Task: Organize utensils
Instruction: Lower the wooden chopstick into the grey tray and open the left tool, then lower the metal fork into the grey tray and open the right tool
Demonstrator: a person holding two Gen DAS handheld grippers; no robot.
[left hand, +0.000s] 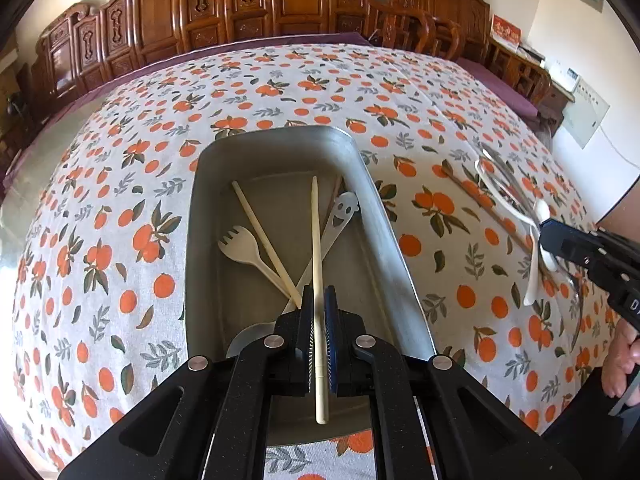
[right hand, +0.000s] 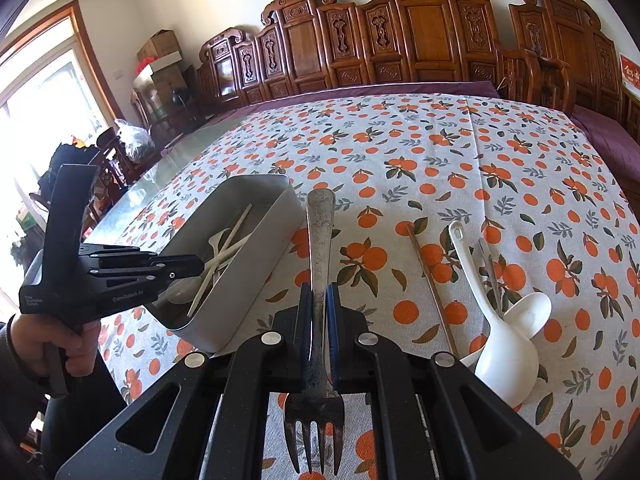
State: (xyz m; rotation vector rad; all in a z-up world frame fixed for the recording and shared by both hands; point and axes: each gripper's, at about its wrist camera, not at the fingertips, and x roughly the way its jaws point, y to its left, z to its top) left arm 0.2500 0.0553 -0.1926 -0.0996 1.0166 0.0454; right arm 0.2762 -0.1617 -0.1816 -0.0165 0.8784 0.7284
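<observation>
Both claws were loaded up over the orange-print bench

Left claw (left hand: 319, 312) was clamped tight on a pale chopstick (left hand: 316, 240), hanging over the near end of the grey metal tray (left hand: 384, 216), and the right claw (right hand: 319, 308) was pinching a worn metal fork (right hand: 320, 248) by its neck, tines pointing back at the camera, handle sticking out above the tablecloth (right hand: 420, 152). Inside the tray there was a cream spork (left hand: 240, 246), another pale chopstick (left hand: 264, 240) and a smiley-face utensil (left hand: 340, 216) all crossed over each other. Still loose on the bench toward its right edge: a brown chopstick (right hand: 432, 286) and two white spoons (right hand: 504, 336) piled together, with something metal under them I couldn't make out. Carved wooden chairs (right hand: 416, 36) lined the far edge.
</observation>
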